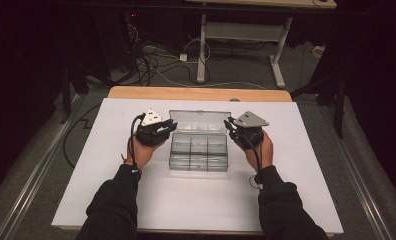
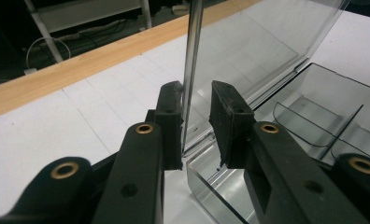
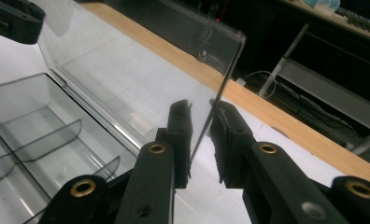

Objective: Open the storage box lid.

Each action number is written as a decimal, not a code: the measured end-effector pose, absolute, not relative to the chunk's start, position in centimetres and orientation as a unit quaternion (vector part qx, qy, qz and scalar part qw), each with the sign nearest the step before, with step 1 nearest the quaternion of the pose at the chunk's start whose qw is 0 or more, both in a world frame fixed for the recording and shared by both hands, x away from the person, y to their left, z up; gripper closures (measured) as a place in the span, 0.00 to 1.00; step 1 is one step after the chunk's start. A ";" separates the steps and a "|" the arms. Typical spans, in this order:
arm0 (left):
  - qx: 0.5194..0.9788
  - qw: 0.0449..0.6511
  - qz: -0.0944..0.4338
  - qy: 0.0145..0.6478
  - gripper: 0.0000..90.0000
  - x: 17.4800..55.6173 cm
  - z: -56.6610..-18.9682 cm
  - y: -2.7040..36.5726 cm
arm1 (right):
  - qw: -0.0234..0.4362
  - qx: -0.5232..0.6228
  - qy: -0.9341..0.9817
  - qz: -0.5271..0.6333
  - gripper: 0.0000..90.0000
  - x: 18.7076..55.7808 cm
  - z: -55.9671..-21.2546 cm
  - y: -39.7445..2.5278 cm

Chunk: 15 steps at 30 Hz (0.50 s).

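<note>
My left gripper (image 2: 195, 109): jaws apart, astride lid's (image 1: 199, 121) left edge | my right gripper (image 3: 202, 122): jaws apart, astride lid's right edge | box (image 1: 198, 151): open, lid upright, mid-table (image 1: 311, 165), between my hands

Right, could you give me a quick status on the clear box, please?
Left gripper and right gripper each straddle a side edge of the raised lid, jaws not fully shut. Compartment box open. Nothing in the way.

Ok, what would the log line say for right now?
left claw: astride lid's edge, gap visible | right claw: astride opposite edge | clear compartment box: lid upright, open | on white table
</note>
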State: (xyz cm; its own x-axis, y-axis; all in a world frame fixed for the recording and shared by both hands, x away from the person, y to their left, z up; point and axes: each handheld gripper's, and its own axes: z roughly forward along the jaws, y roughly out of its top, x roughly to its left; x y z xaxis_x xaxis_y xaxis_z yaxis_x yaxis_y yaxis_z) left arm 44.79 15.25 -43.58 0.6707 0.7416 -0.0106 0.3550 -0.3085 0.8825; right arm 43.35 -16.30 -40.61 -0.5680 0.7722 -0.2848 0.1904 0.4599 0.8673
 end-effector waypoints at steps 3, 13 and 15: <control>0.779 0.475 0.197 0.358 0.79 45.0 -44.0 15.3 | 0.349 0.314 0.780 0.414 0.86 43.7 -40.9 -16.2; 0.775 0.473 0.191 0.374 0.79 45.5 -44.8 15.0 | 0.349 0.330 0.776 0.409 0.86 44.6 -42.0 -16.0; 0.775 0.470 0.191 0.376 0.79 45.6 -44.9 15.0 | 0.351 0.332 0.775 0.407 0.86 44.7 -42.2 -15.9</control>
State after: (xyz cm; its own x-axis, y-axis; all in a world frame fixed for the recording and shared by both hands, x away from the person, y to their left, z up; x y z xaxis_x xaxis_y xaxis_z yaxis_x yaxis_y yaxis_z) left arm 45.60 14.97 -44.88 0.6444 0.7625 -0.0576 0.4038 -0.2753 0.8724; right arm 44.71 -15.90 -42.20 -0.5341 0.7997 -0.2742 0.2287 0.4489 0.8638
